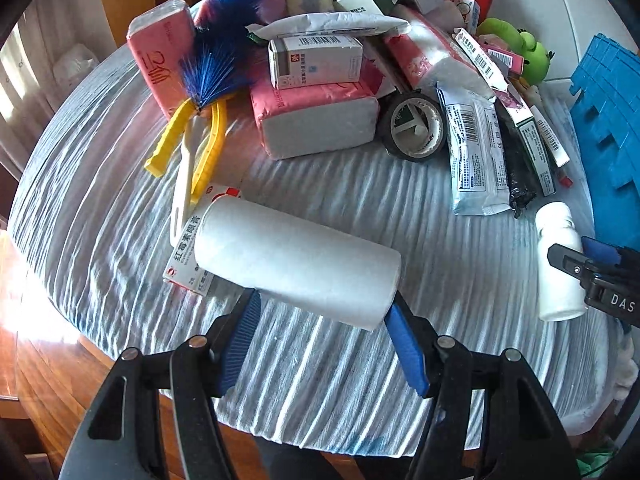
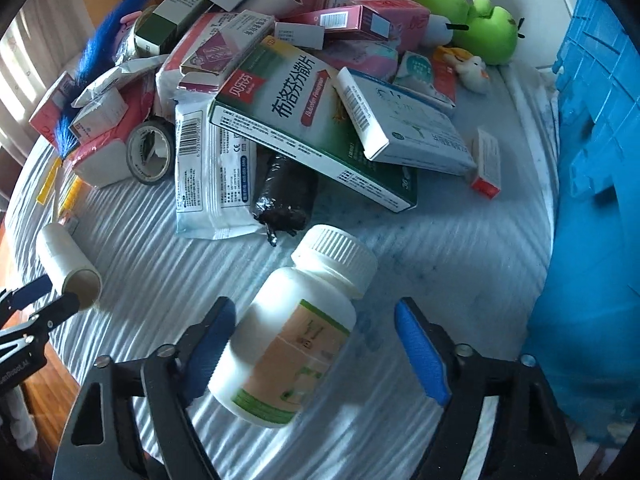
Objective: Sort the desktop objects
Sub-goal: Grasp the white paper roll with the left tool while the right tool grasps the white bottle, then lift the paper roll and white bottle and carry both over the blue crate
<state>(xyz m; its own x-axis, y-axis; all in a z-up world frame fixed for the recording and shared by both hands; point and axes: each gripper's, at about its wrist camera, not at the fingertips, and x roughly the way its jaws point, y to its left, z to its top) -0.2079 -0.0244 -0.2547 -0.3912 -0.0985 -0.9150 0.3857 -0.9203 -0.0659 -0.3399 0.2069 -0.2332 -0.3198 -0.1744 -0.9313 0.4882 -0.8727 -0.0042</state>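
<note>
A white paper roll [image 1: 296,260] lies tilted just above the striped cloth, and my left gripper [image 1: 324,300] is shut on it, its blue pads pressing the roll's near end from both sides. The right wrist view shows the same roll [image 2: 68,264] in the left gripper [image 2: 52,300] at far left. A white pill bottle [image 2: 296,340] with a ribbed cap and green-orange label lies on the cloth between the jaws of my right gripper [image 2: 314,304]. The left pad is at the bottle's side, the right pad stands clear of it, so the gripper is open.
A pile fills the back: medicine boxes [image 2: 304,116], pink tissue packs [image 1: 316,112], a tape roll [image 1: 414,126], a black roll [image 2: 282,196], a blue duster [image 1: 216,64], a green plush [image 2: 484,20]. A blue crate [image 2: 596,184] stands right. An ointment box [image 1: 188,248] lies under the roll.
</note>
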